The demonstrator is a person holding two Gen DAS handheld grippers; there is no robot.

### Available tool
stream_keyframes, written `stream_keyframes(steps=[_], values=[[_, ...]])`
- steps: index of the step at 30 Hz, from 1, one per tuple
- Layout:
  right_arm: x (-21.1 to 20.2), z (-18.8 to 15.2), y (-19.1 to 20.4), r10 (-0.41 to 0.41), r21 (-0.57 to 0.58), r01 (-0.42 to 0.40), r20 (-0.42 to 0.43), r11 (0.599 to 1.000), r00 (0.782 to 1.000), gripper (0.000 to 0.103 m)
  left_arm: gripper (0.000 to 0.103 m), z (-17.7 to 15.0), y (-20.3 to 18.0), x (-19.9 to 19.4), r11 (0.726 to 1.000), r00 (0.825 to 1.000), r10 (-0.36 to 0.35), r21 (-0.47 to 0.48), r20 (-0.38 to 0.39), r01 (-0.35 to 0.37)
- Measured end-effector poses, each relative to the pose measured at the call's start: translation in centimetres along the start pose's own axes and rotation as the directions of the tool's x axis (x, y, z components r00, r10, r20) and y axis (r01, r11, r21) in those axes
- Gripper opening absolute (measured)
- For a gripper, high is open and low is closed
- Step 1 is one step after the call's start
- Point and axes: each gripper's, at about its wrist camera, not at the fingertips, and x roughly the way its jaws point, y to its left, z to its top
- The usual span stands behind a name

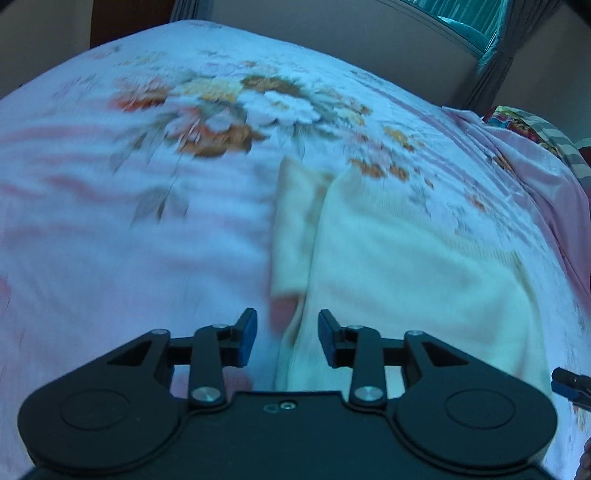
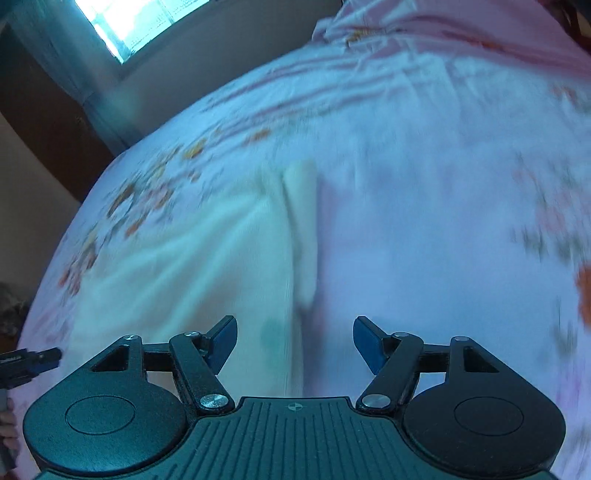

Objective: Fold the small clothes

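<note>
Cream garment point(image 1: 388, 258) lies flat on the floral bedsheet point(image 1: 147, 221), just ahead of both jaws. Left gripper point(image 1: 287, 339) and right gripper point(image 2: 294, 345) hover spread wide, holding nothing. Judging by this, a fold is about to start; next comes pinching its near side edges.

From the left wrist we look forward and down along the left gripper point(image 1: 287, 339), close above a floral bedsheet point(image 1: 155, 206), facing a far wall and a window point(image 1: 469, 22) at upper right. From the right wrist we look along the right gripper point(image 2: 294, 345), equally close, window point(image 2: 125, 18) at upper left. Both blurred views share the cream garment point(image 1: 399, 251) point(image 2: 207, 251); each catches the other gripper at its edge.
</note>
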Motion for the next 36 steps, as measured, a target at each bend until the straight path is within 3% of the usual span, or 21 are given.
stream_keyframes(steps=[3,4,5,6,10,12,14,19,22,23,24,27,31,36], values=[[-1.5,-2.5,0.6,0.018,-0.015,-0.018,-0.015,1.000,1.000,0.068,0.035,-1.7,0.6,-0.4,1.000,1.000,0.002,-0.024,-0.019,-0.003],[-1.7,-3.1,0.9,0.019,-0.032,-0.020,-0.019,0.999,1.000,0.059,0.035,-2.2,0.8,-0.4,0.999,1.000,-0.009,-0.034,-0.026,0.008],[-1.9,-3.5,1.2,0.025,-0.039,-0.026,-0.023,0.999,0.999,0.031,0.033,-2.5,1.0,-0.4,0.999,1.000,-0.014,-0.039,-0.027,0.013],[-1.9,-3.8,1.5,0.028,-0.040,-0.029,-0.028,0.999,0.999,0.010,0.029,-2.7,1.0,-0.4,0.999,1.000,-0.011,-0.043,-0.024,0.010],[-2.2,-4.3,2.5,0.065,-0.069,-0.068,-0.049,0.995,0.997,0.010,0.011,-3.3,0.3,-0.3,0.999,0.999,-0.022,-0.042,-0.027,0.021],[-1.7,-4.3,3.0,0.069,-0.077,-0.075,-0.080,0.994,0.994,0.013,0.013,-3.7,-0.7,-0.6,1.000,0.999,-0.026,-0.009,-0.026,0.026],[-1.5,-4.1,2.8,0.068,-0.061,-0.072,-0.068,0.996,0.995,0.014,0.025,-3.9,-1.4,-0.6,1.000,1.000,-0.018,0.008,-0.025,0.018],[-1.1,-4.2,2.4,0.034,-0.076,-0.040,-0.086,0.996,0.996,0.014,0.025,-4.4,-1.6,-0.2,1.000,0.999,0.012,0.028,-0.032,-0.011],[-0.9,-4.3,2.4,0.016,-0.105,-0.026,-0.098,0.994,0.995,0.014,0.006,-4.4,-1.6,-0.1,0.998,0.999,0.044,0.037,-0.018,-0.044],[-0.9,-4.1,2.4,0.015,-0.106,-0.026,-0.099,0.994,0.995,0.005,0.005,-4.3,-1.4,-0.3,0.999,0.999,0.040,0.028,-0.016,-0.039],[-1.3,-3.8,2.5,0.024,-0.110,-0.034,-0.090,0.993,0.996,0.002,0.004,-4.1,-1.2,-0.8,0.999,1.000,0.031,0.016,-0.007,-0.030],[-3.1,-3.3,2.0,0.057,-0.121,-0.064,-0.061,0.991,0.996,0.002,0.004,-4.4,-0.8,-2.6,1.000,1.000,-0.008,-0.004,0.025,0.008],[-0.9,-4.5,1.3,-0.032,-0.170,0.008,-0.139,0.985,0.990,0.002,0.005,-5.8,-1.1,-0.5,0.997,0.998,0.055,0.059,-0.014,-0.054],[-3.3,-3.0,1.8,-0.046,-0.123,0.043,-0.017,0.991,0.999,0.004,0.021,-4.8,-1.5,-2.9,0.995,0.994,0.088,0.042,0.064,-0.090]])
